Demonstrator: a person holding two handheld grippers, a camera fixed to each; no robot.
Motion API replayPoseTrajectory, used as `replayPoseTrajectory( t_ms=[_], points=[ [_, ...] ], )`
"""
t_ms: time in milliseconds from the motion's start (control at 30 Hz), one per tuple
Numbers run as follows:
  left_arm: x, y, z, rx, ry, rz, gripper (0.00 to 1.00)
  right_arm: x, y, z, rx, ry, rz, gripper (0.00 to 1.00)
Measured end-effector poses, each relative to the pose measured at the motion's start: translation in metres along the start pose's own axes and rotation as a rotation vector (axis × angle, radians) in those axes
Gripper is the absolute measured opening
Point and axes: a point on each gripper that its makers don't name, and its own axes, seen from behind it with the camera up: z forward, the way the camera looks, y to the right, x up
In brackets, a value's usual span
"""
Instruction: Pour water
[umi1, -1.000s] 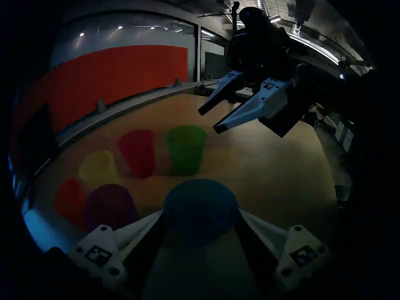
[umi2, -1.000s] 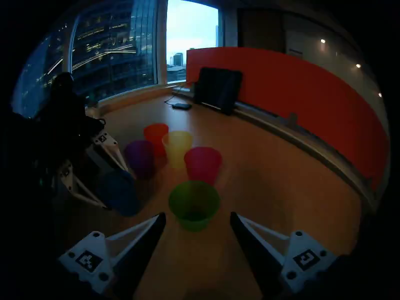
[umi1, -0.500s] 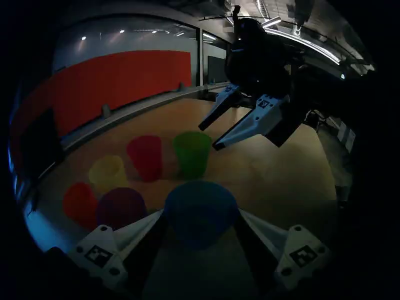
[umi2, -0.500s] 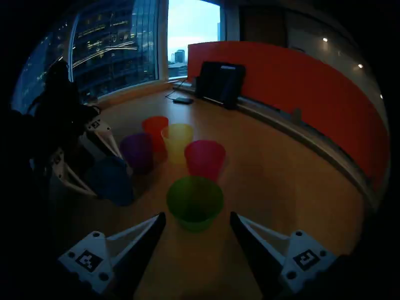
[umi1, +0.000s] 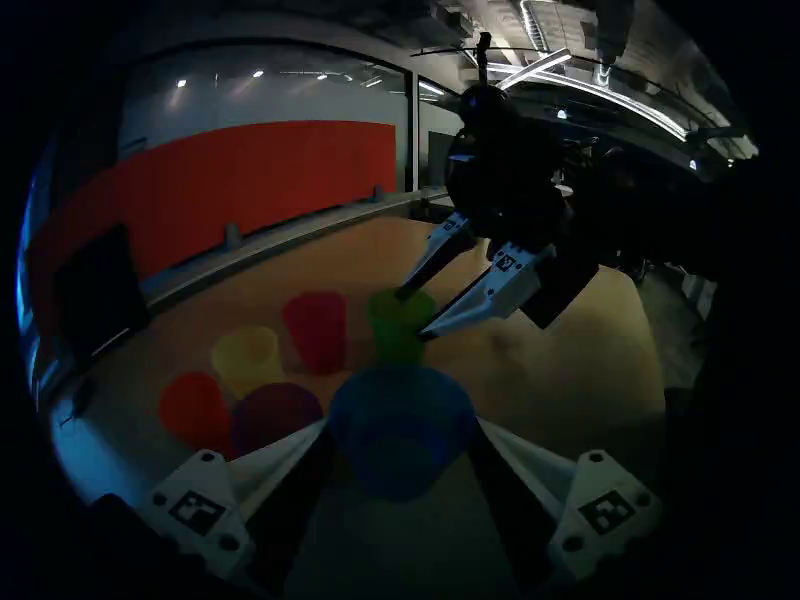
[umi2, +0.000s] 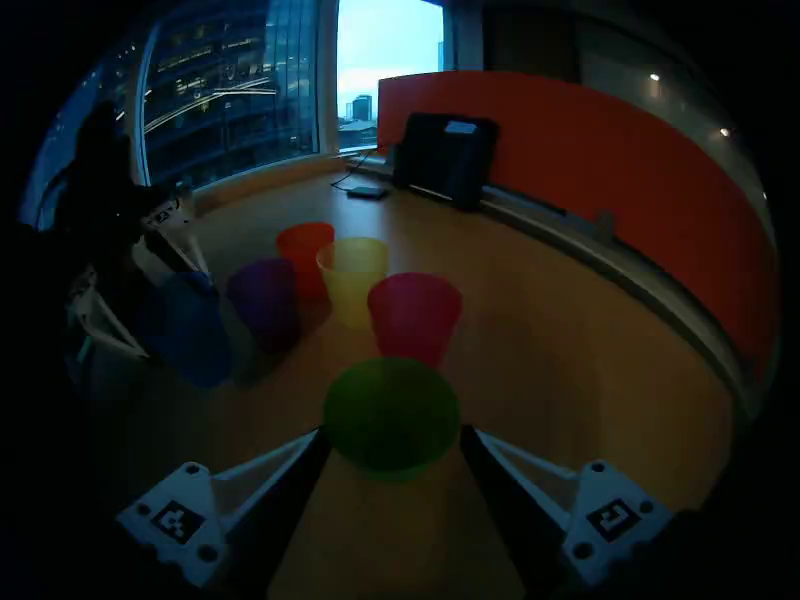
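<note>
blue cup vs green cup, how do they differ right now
Colour: the blue cup is dark blue, the green cup bright green. Place: the blue cup sits between the fingers of the left gripper, the green cup between those of the right gripper. Both are upright, open-topped tumblers of like shape.

The table (umi2: 560, 330) looks like smooth, pale wood with a soft sheen. The green cup (umi2: 391, 415) at 6 o'clock in the right gripper view and the blue cup (umi1: 402, 428) at 6 o'clock in the left gripper view look like smooth, slightly translucent plastic. The right gripper (umi2: 392, 436) has fingers (umi2: 255, 478) of matt white plastic. At 11 o'clock the window (umi2: 230, 90) is glossy glass, and at 2 o'clock the red wall panel (umi2: 620, 150) looks matt.
</note>
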Motion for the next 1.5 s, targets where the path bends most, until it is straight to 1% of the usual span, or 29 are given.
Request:
replayPoseTrajectory(
  t_ms=[267, 333, 367, 400, 700, 833, 1100, 1500],
  points=[
    [0.003, -0.007, -0.017, 0.033, 0.020, -0.014, 0.87, 0.001, -0.004, 0.012, 0.005, -0.001, 0.002, 0.99],
    [0.003, -0.009, -0.021, 0.040, 0.023, -0.016, 0.87, 0.001, -0.004, 0.014, 0.002, 0.001, 0.000, 0.98],
    [0.003, -0.009, -0.023, 0.043, 0.025, -0.017, 0.87, 0.001, -0.004, 0.015, -0.001, 0.003, 0.000, 0.94],
    [0.003, -0.010, -0.024, 0.046, 0.027, -0.019, 0.87, 0.002, -0.003, 0.015, -0.003, 0.004, 0.000, 0.91],
    [0.007, -0.017, -0.036, 0.070, 0.054, -0.042, 0.87, 0.002, -0.004, 0.011, -0.018, 0.014, 0.002, 0.91],
    [0.009, -0.022, -0.041, 0.084, 0.068, -0.048, 0.87, 0.011, -0.005, 0.002, -0.022, 0.045, 0.003, 0.91],
    [0.015, -0.032, -0.054, 0.122, 0.106, -0.063, 0.87, 0.042, -0.009, -0.026, -0.040, 0.133, 0.005, 0.91],
    [0.036, -0.048, -0.073, 0.175, 0.193, -0.095, 0.87, 0.083, -0.026, -0.063, -0.069, 0.267, -0.019, 0.91]
  ],
)
